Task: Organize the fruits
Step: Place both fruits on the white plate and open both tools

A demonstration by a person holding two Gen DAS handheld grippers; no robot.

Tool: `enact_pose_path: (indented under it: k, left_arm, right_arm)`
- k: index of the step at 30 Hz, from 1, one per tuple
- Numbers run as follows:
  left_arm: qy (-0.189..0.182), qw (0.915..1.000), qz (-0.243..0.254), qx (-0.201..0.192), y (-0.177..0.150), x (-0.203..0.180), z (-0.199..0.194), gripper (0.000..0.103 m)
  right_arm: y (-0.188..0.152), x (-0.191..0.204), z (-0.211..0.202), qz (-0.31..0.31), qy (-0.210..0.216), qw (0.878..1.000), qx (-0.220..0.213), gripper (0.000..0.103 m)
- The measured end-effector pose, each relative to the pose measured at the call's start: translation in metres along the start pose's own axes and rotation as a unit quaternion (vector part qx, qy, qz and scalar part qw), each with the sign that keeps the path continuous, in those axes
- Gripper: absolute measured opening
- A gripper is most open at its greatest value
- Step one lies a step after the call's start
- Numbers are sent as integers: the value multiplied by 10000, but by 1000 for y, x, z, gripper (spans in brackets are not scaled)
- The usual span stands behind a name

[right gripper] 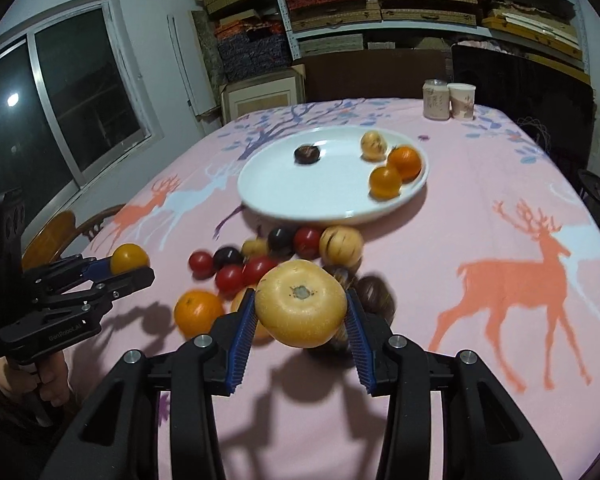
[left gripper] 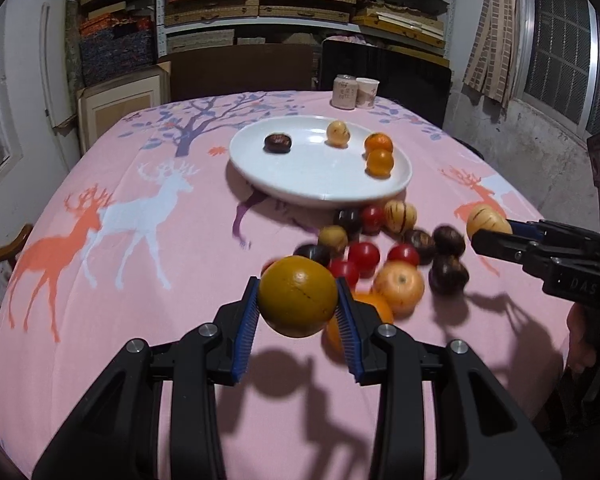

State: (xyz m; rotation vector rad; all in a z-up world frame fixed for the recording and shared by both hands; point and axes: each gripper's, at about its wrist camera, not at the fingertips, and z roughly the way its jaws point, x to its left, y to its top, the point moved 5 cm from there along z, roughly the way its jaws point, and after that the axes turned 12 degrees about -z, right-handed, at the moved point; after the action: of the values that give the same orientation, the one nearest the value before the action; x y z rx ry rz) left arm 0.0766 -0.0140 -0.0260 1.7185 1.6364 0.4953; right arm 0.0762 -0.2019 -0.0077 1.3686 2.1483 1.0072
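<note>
We hold a round dull-orange citrus fruit [left gripper: 298, 296] clenched in the left gripper [left gripper: 298, 312] above the pink deer-print counter [left gripper: 140, 280]. The right gripper [right gripper: 300, 320] grasps a squat pale-yellow fruit [right gripper: 301, 305], stem pit toward the camera, visible only in the right view. The white round plate [left gripper: 300, 176] lies at 12 o'clock.

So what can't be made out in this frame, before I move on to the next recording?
- Print on the can and paper cup: too small in both views.
- Pile of loose fruit: blurred in both views, and partly hidden by the fruit held in each tool, so no sure count.
- Orange on the cloth: left wrist view, half hidden behind the left tool.
- Fruit directly behind the right tool: hidden in the right wrist view.
</note>
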Motion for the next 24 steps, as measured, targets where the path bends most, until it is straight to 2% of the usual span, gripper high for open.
enact_pose_path:
  k: [7, 11, 14, 18, 24]
  left_arm:
    - [70, 9999, 79, 39, 85, -10, 64, 36]
    - [200, 9989, 127, 395, 118, -12, 122, 36]
    - [369, 9974, 160, 592, 131, -8, 159, 36]
    - [477, 9961, 157, 726, 138, -2, 187, 36]
    - [497, 9947, 142, 893, 138, 4, 212, 37]
  right_arm:
    - [68, -36, 41, 17, 63, 10000, 3, 44]
    - [100, -55, 88, 108, -31, 9998, 142, 44]
    - [115, -68, 126, 169, -48, 9992, 351, 44]
    - [122, -80, 167, 215, -109, 9979, 595, 44]
    - [124, -88, 193, 364, 67, 9965, 749, 44]
